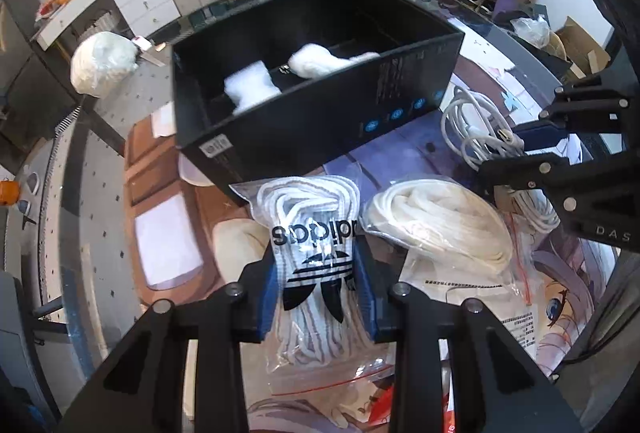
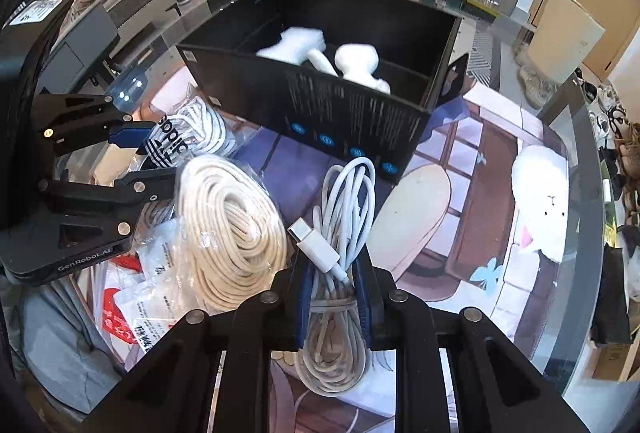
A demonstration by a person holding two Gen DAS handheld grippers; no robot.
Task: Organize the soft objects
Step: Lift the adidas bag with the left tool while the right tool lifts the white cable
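Left gripper [image 1: 316,265] jaws clamp the laces bag [image 1: 310,253] (right gripper [image 2: 332,265] pinches white cable [image 2: 344,217]).

Bright, even indoor light fills both fisheye views; dark vignetting rings the corners and straight lines bow at the edges. Glare whitens the clear plastic bags [image 1: 440,233], while the open black cardboard box [image 1: 320,113] stays shadowed inside.

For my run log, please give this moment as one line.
left gripper: shut on laces bag | right gripper: shut on white cable | black box: behind both
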